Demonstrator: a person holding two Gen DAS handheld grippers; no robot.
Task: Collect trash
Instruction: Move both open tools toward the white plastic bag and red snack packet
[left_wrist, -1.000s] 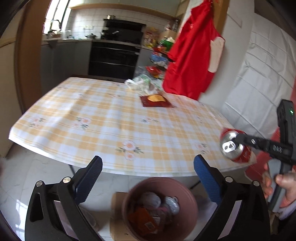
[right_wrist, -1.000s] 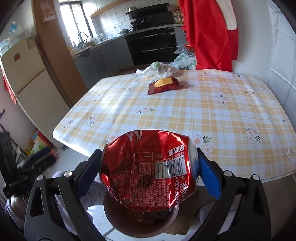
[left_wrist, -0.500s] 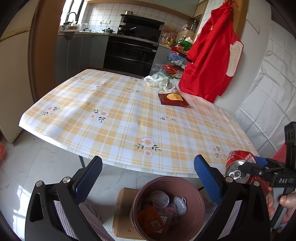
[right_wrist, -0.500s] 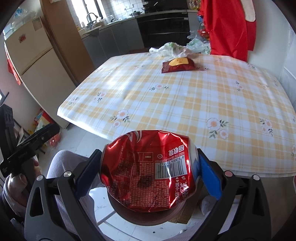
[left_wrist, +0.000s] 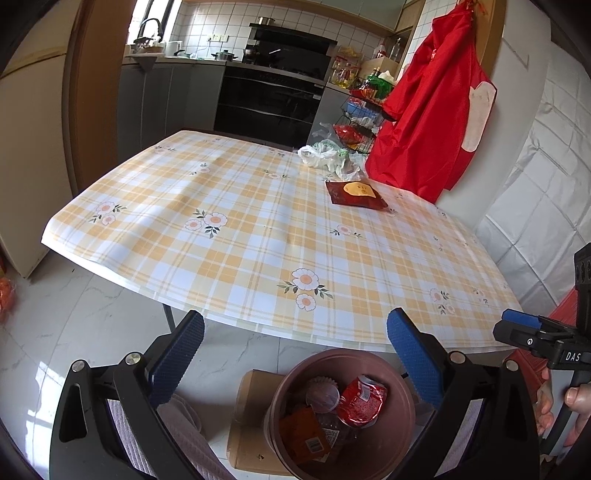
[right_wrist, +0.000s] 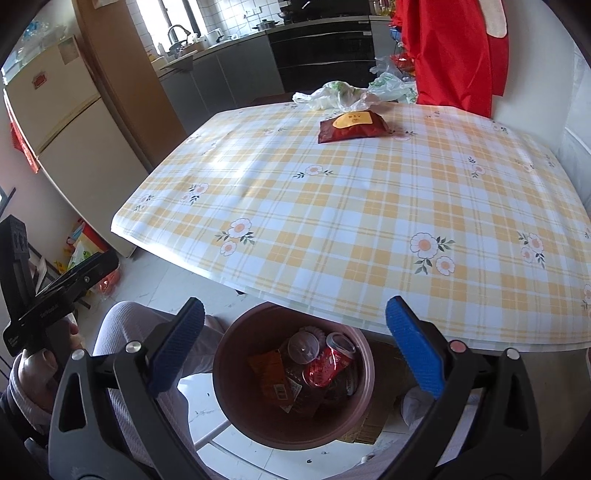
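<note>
Right wrist: bin (right_wrist: 236, 398) just past table (right_wrist: 332, 295) edge, right claw (right_wrist: 294, 345) spread above.

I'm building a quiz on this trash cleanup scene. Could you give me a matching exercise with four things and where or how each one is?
Things:
1. crushed red can
2. dark red snack packet
3. white plastic bag
4. right gripper

States:
A. at the table's far edge
B. open, above the bin
C. inside the bin
D. flat on the tablecloth

Pairs: 1-C, 2-D, 3-A, 4-B

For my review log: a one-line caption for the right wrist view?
Open right gripper above the bin, crushed red can lying inside; snack packet remains on table.
</note>
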